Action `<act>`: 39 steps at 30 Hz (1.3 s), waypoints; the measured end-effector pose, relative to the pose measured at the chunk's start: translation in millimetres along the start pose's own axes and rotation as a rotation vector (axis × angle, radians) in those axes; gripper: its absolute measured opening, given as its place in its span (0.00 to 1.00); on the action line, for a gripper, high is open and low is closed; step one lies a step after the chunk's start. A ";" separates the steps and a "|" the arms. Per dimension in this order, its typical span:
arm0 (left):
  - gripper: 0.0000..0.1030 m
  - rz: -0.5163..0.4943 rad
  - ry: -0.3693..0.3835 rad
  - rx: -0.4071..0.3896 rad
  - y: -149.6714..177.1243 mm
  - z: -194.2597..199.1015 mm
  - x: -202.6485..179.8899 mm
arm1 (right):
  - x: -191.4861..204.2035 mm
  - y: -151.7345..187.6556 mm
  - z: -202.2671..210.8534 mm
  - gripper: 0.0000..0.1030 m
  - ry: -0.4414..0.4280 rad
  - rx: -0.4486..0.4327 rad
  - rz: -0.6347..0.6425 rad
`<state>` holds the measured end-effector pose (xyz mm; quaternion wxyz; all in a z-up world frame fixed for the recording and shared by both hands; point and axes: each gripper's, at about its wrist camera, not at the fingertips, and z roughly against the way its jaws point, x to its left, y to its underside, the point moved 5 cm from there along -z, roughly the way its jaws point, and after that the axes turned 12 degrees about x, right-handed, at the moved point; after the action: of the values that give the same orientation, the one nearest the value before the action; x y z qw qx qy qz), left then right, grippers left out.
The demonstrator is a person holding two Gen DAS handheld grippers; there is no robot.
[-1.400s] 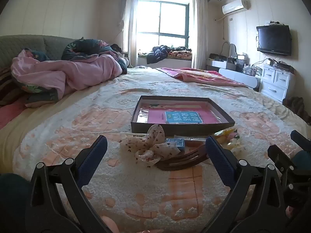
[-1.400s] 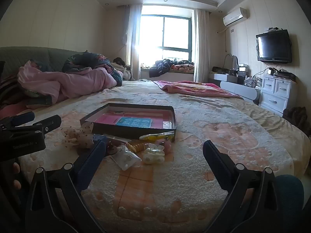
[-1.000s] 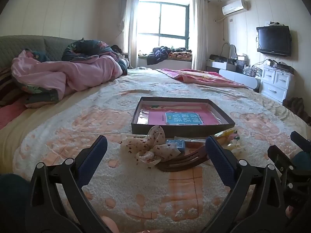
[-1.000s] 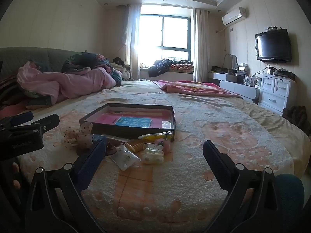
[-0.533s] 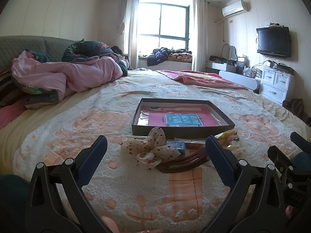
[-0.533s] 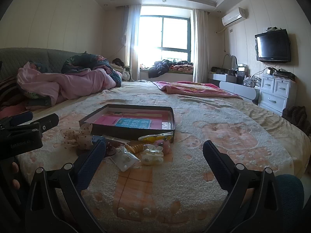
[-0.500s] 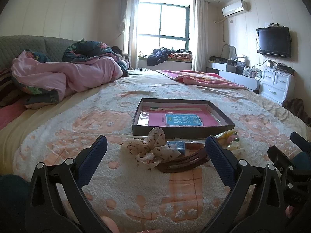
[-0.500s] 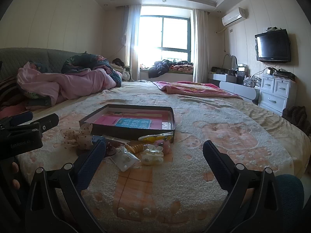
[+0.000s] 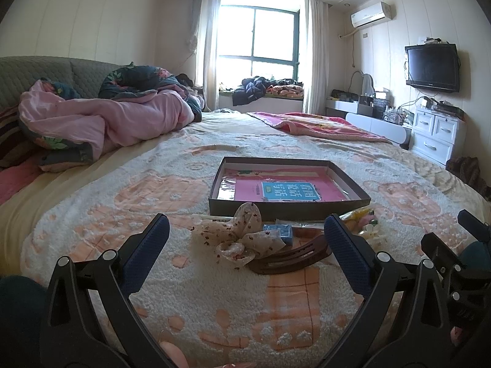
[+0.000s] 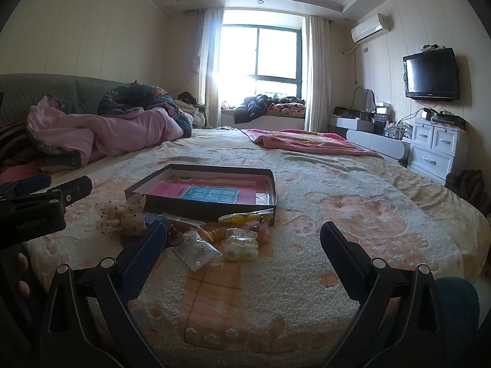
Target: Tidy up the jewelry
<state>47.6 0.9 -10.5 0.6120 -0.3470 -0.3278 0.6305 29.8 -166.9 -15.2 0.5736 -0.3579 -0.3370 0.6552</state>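
Observation:
A shallow dark box (image 9: 288,208) (image 10: 211,211) with a pink and blue card inside lies on the bed. In front of it lie a dotted fabric bow (image 9: 239,239) (image 10: 125,214), a small blue box (image 9: 280,232), a brown hair clip (image 9: 291,257), a yellow packet (image 10: 245,216), a clear bag of earrings (image 10: 198,250) and a pearl piece (image 10: 241,245). My left gripper (image 9: 245,256) is open and empty, just short of the bow and clip. My right gripper (image 10: 244,259) is open and empty, near the earrings bag and pearls.
The bed's white and peach blanket (image 9: 184,196) spreads all around. A pink quilt (image 9: 101,122) is heaped at the far left. A pink blanket (image 10: 303,144) lies at the far end. White drawers (image 10: 435,150) and a wall TV (image 10: 431,73) stand on the right.
Both views have shifted slightly; the grippers have crept a little forward and upward. Nothing on the bed has moved, and both grippers stay open.

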 end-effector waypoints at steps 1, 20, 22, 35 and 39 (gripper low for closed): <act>0.90 0.000 -0.001 -0.001 1.1 0.3 -0.1 | -0.2 -0.3 0.4 0.94 0.000 -0.001 0.000; 0.90 0.002 0.001 -0.007 -2.1 2.4 4.3 | -0.1 0.7 -1.2 0.94 -0.001 0.006 -0.003; 0.90 0.001 0.000 -0.006 -1.8 2.3 3.8 | 0.1 0.6 -1.8 0.94 -0.002 0.006 -0.003; 0.90 0.049 -0.030 0.051 1.9 -13.7 20.2 | 18.8 1.5 -12.9 0.94 -0.085 0.049 0.063; 0.90 0.080 -0.044 0.068 1.8 -19.3 32.0 | 32.2 2.9 -18.8 0.94 -0.127 0.075 0.098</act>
<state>62.5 32.5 -23.7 0.5904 -0.3248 -0.3055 0.6728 41.6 -134.6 -30.0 0.5313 -0.3101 -0.3300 0.7160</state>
